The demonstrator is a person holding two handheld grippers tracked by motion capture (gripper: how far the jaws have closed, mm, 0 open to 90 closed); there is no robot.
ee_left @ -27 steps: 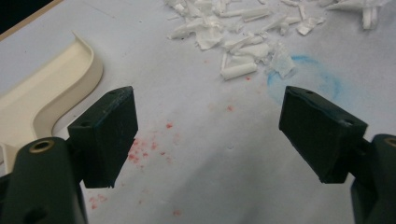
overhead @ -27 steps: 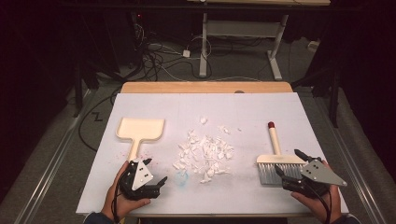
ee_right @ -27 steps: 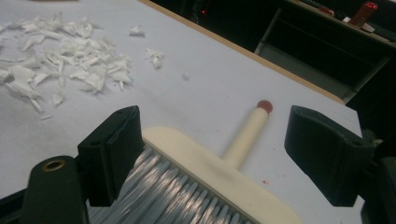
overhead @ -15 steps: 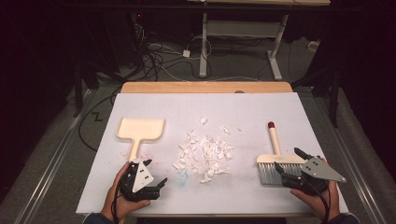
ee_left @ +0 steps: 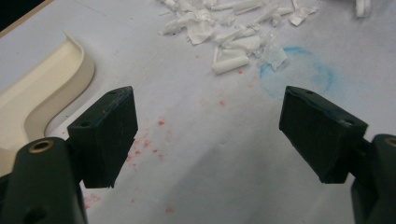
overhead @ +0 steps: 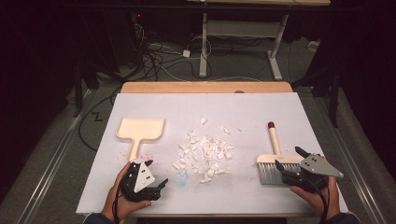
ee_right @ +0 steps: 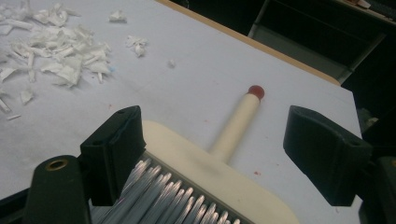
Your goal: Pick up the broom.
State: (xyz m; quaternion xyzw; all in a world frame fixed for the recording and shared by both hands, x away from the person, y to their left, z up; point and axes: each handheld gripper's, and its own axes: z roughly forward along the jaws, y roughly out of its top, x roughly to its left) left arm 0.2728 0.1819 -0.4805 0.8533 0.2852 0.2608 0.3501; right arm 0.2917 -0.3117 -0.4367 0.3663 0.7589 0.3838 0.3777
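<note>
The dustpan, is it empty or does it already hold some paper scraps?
Empty. The dustpan lies flat on the table, its tray bare, and the scraps lie beside it in a loose pile.

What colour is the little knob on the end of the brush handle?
Dark red; the knob shows best in the right gripper view.

I'm looking at a dim room — grey floor [overhead: 60, 154] under a white-covered tabletop [overhead: 243, 107], tangled cables [overhead: 163, 56] behind it, a white metal frame [overhead: 243, 32] standing beyond — everything else dark.
</note>
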